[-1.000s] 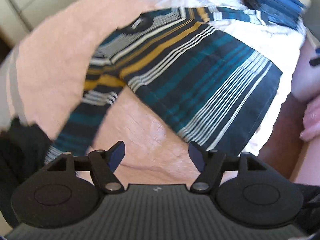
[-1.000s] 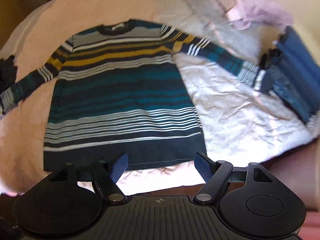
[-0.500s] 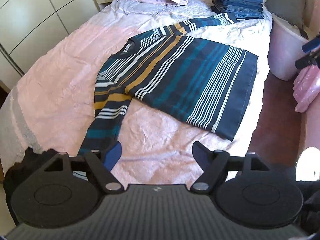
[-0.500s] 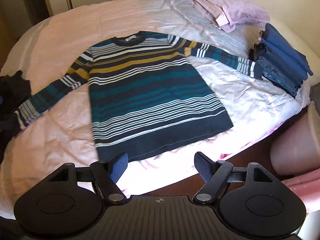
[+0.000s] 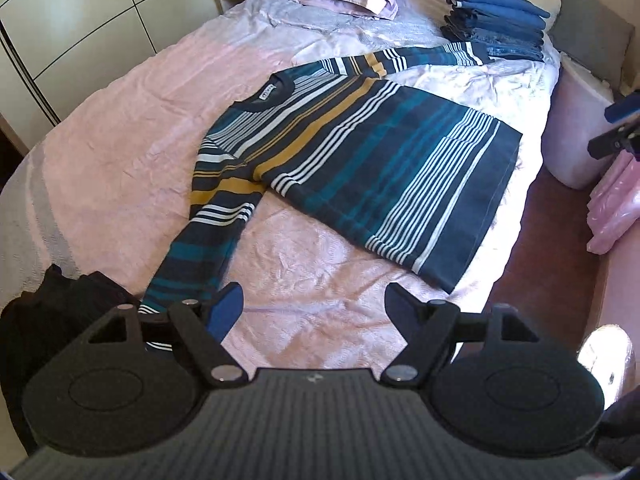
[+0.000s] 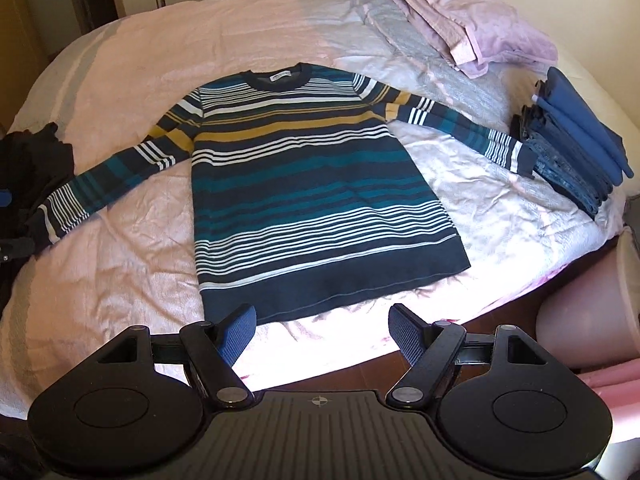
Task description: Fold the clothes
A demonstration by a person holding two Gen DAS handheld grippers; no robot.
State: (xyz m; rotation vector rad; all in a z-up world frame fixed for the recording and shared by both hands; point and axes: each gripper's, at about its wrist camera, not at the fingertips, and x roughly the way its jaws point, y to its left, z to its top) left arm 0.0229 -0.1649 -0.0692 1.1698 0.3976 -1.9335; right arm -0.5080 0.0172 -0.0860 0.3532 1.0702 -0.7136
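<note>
A navy knitted sweater with teal, mustard and white stripes [image 6: 316,184] lies flat, front up, on the pink bedspread [image 6: 120,264], both sleeves spread wide. The left gripper [image 5: 314,308] hangs above the near cuff, its jaws apart with nothing between them after just widening. The right gripper [image 6: 322,334] hovers over the hem, jaws also apart and empty. Folding has not begun. A good start is probably a sleeve: pinch the cuff cleanly, lift little, and lay it straight across the chest. The far cuff seems to touch the stack of folded blue jeans [image 6: 576,148], though distortion clouds this.
</note>
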